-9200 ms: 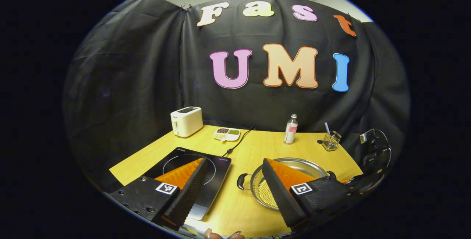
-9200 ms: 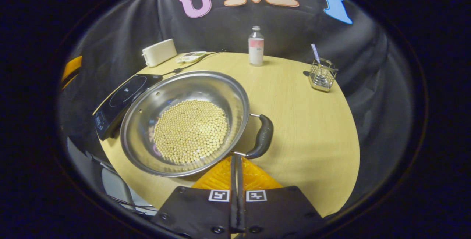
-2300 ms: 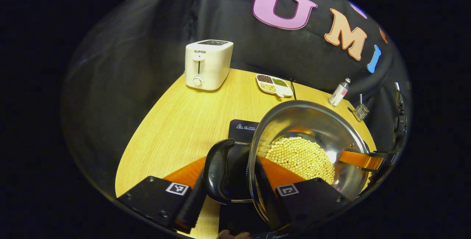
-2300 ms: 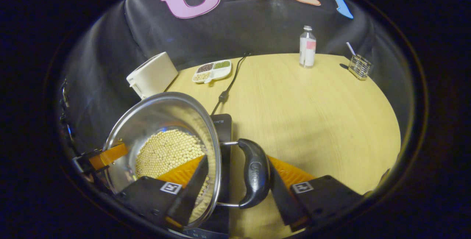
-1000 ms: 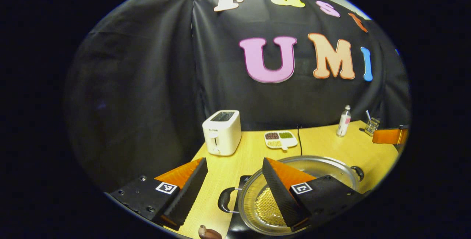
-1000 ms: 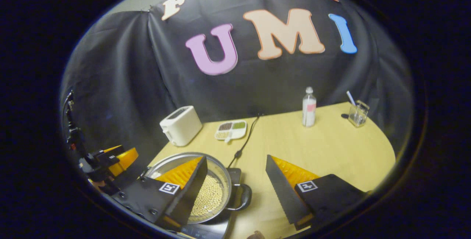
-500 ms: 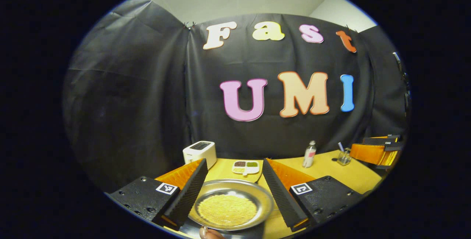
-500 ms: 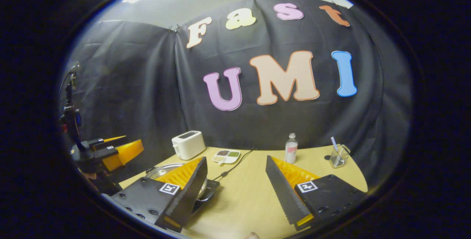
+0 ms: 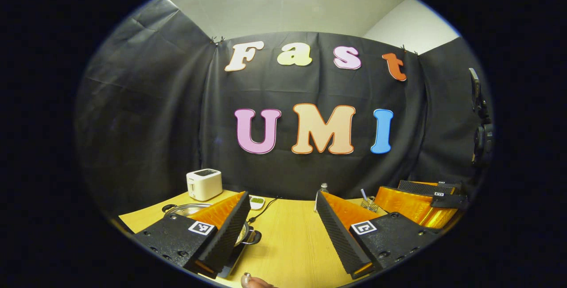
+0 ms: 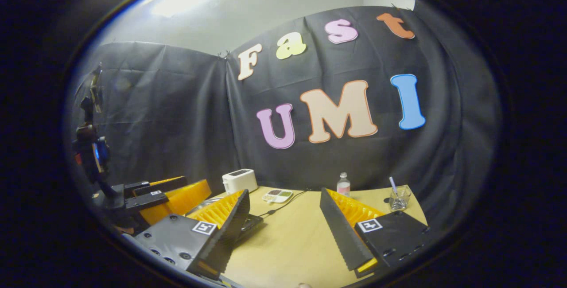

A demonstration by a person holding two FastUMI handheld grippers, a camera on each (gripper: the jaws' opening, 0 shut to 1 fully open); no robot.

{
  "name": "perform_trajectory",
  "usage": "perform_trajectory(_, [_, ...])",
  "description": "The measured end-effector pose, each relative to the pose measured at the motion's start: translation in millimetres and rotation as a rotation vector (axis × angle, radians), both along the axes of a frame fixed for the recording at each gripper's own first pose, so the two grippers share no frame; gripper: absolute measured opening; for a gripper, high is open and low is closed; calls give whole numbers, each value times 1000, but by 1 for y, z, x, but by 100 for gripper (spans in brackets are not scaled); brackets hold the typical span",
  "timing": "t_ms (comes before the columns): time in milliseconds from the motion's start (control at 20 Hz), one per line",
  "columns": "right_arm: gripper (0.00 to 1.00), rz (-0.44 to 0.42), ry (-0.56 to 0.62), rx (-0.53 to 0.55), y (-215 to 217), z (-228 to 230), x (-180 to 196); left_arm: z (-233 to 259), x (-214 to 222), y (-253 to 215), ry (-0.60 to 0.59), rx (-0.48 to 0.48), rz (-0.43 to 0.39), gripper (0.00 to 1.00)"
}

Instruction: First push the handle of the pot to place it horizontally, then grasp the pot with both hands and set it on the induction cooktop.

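Both tools are raised above the counter, the left tool and right tool each with fingers spread apart and gripping nothing. The pot rests on the induction cooktop at the near left, one handle pointing right. A toaster stands far left.

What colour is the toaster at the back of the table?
White or off-white; the toaster shows best in the left gripper view.
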State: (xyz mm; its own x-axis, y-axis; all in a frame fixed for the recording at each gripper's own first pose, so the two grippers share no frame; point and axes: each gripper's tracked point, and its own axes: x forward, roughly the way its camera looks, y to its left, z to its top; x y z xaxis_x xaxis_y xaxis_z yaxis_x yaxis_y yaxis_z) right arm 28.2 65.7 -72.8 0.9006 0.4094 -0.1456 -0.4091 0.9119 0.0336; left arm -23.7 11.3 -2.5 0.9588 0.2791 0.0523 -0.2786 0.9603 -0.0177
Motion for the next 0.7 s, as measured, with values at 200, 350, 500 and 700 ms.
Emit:
perform_trajectory(200, [93, -37, -17, -13, -16, 2, 0, 0, -3, -1, -5, -12, 2, 96])
perform_trajectory(350, [93, -70, -42, -43, -19, 5, -4, -2, -2, 3, 3, -9, -7, 94])
perform_trajectory(500, [93, -96, -80, -67, -22, 11, -6, -1, 1, 0, 6, -6, -30, 93])
perform_trajectory(700, [93, -122, -86, -68, -25, 11, -12, -3, 0, 1, 9, -10, -47, 93])
